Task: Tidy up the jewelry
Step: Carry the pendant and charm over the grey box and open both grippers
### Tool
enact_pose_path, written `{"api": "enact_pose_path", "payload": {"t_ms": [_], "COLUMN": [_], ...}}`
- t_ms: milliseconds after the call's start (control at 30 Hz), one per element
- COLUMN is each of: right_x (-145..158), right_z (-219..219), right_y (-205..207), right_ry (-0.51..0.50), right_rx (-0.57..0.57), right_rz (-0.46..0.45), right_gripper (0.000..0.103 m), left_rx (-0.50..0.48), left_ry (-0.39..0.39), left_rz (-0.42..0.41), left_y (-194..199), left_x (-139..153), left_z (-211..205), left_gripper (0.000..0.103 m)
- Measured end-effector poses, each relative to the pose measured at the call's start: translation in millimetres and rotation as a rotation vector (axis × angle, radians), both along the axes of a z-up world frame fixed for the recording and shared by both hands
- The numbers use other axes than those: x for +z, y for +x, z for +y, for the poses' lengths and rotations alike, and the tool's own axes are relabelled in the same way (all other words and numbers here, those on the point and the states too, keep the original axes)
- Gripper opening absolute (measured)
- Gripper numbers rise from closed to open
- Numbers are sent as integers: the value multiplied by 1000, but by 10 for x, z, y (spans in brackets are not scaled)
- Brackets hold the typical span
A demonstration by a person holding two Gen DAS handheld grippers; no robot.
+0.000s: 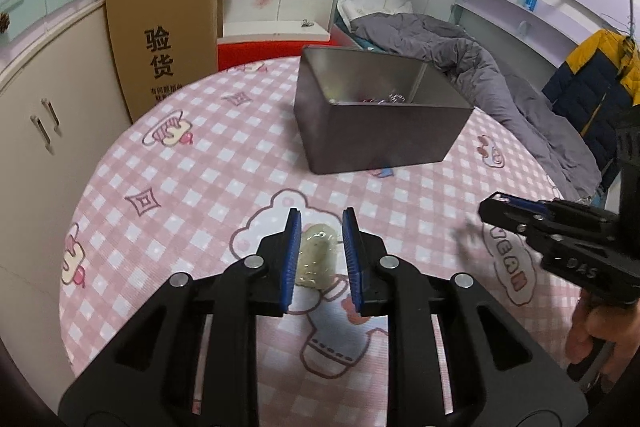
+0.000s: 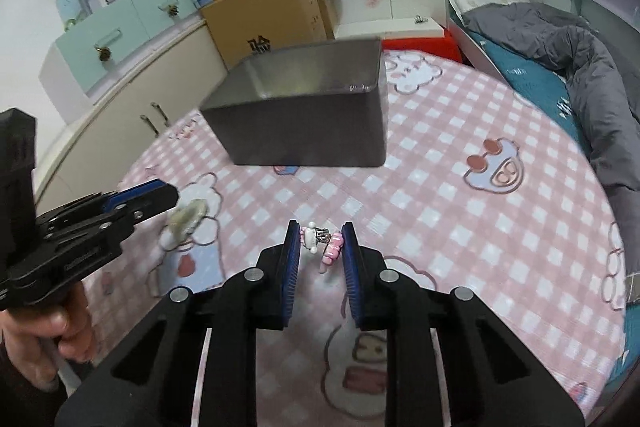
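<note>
A person's left tongs [image 1: 321,223] grip a pale greenish packet [image 1: 316,259], the blue pads [image 1: 291,259] pressed to its sides just above a round table [image 1: 168,187] in a pink checked cloth, on the near side of a dark metal box [image 1: 376,131]. The right tongs [image 2: 320,237] are closed on a pink-and-white beaded trinket [image 2: 324,245], held a little above the cloth, also on the near side of the box and to the right of the packet. In the right wrist view the picture is blurred and the left tongs reach in from the left edge, a hand [image 2: 44,339] on the handle. Between both tongs and the box lies a bare stretch of cloth. The box stands open at the top near the table's far edge; small shiny pieces [image 1: 384,99] show inside it. Left of the box, past the table's rim, stand a cream cabinet [image 1: 52,123] and a cardboard carton [image 1: 164,39]. Right of the box a bed with a grey quilt [image 1: 500,75] runs close along the table's edge.
</note>
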State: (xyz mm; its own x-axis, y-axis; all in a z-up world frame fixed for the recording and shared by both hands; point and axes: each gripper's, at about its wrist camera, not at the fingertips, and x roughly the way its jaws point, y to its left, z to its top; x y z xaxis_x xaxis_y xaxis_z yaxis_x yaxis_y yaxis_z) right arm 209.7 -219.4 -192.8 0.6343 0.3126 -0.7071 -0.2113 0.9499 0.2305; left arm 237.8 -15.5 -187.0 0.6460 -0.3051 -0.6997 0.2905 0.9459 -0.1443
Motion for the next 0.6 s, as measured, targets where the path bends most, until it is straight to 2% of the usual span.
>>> {"api": "enact_pose_path", "payload": {"t_ms": [133, 167, 200, 233, 267, 433, 467, 500, 533, 567, 600], "right_x": [93, 99, 91, 79, 67, 17, 20, 24, 27, 37, 47], "right_z": [-58, -24, -24, -18, -9, 24, 26, 23, 20, 11, 7], "right_y": [-71, -51, -58, -57, -57, -36, -40, -38, -37, -35, -31], "right_ry": [-1, -1, 0, 2, 5, 17, 18, 20, 21, 22, 23], "right_rx": [15, 17, 20, 22, 23, 32, 33, 32, 31, 29, 30], "right_rz": [-21, -19, -17, -14, -10, 3, 2, 1, 1, -1, -3], "right_gripper": [19, 19, 19, 19, 19, 19, 19, 19, 19, 19, 19], "left_rx": [6, 16, 24, 38, 56, 35, 16, 16, -6, -20, -39], "left_ry": [25, 37, 51, 69, 82, 119, 127, 143, 145, 154, 152], "left_rz": [17, 27, 33, 28, 11, 45, 83, 74, 64, 60, 62], "left_y": [-16, -20, -24, -30, -42, 62, 105, 100, 85, 80, 69], "left_x": [-33, -58, -79, -95, -101, -251, -335, -330, -311, -305, -302], "left_z": [-3, -2, 2, 0, 4, -49, -74, -95, -119, -136, -146], "left_gripper": [22, 29, 40, 75, 87, 86, 74, 72, 43, 33, 29]}}
